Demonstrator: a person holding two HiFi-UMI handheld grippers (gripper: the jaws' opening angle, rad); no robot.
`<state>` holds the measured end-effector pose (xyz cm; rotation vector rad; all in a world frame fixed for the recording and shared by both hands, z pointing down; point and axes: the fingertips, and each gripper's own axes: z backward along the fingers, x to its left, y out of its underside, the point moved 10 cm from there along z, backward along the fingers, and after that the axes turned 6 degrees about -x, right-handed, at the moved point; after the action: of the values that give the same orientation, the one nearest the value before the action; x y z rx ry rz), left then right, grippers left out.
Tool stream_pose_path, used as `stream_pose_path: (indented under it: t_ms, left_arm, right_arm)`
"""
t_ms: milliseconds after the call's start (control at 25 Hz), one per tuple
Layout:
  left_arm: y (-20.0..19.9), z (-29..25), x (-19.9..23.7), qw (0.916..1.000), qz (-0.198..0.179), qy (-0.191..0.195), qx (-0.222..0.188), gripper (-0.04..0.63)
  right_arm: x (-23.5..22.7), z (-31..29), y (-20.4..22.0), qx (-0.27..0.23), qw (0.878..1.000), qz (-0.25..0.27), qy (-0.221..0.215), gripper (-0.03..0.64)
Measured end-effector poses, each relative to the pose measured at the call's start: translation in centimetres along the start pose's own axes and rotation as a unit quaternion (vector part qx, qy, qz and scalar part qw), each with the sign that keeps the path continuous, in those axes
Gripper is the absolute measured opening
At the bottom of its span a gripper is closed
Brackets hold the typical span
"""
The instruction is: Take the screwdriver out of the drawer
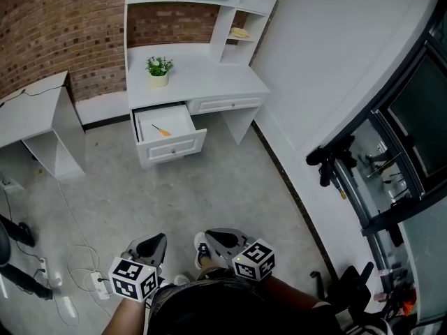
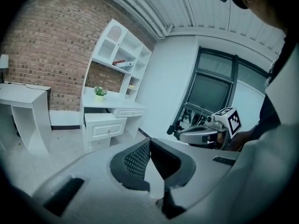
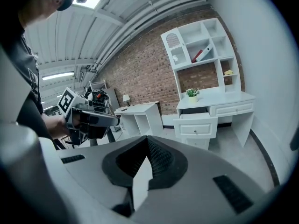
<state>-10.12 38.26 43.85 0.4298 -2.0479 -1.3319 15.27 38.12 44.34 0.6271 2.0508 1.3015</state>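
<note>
A mock home study inside a lab. White table [image 1: 202, 82], shelves [image 1: 241, 5], brick wall [image 1: 56, 26]. A power strip [image 1: 96, 282] lies on the floor [image 1: 209, 201].

The left gripper [image 1: 155, 243] and the right gripper [image 1: 213, 239] share one build: a smooth, pale grey shell that tapers to a wedge, ending in black fingers [image 2: 135, 160] lined with a fine ribbed mesh. Narrow dark slots [image 3: 231, 192] sit in the shell at about 4 and 8 o'clock from the fingers. Each carries a cube [image 1: 133, 278] printed with black-and-white square markers. The person wears a dark top [image 1: 209, 306] and a dark shoe [image 1: 202, 255] with a pale sole.
</note>
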Motion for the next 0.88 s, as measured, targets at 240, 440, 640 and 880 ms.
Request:
stream_pose_path:
  t_ms: [240, 440, 640, 880]
  left_arm:
    - [-1.4, -2.6, 1.4, 0.9999, -0.002, -0.013, -0.001, 0.018]
    - [-3.6, -5.3, 2.3, 0.9998, -0.004, -0.018, -0.003, 0.018]
    - [-5.5, -8.4, 3.1, 0.9997, -0.005, -0.024, -0.007, 0.018]
    - [-6.6, -11.8, 3.8, 0.9994, -0.001, -0.035, -0.002, 0.018]
  right_arm:
    - [-3.1, -2.1, -1.1, -0.004, 1.0, -0.004, -0.009, 0.005]
    - [-6.0, -3.7, -3.2, -0.007, 1.0, -0.006, -0.015, 0.005]
    - [-9.3, -4.8, -5.2, -0.012, 1.0, -0.002, -0.022, 0.003]
    - [-13.1, -6.2, -6.2, -0.008, 0.999, -0.009, -0.033, 0.003]
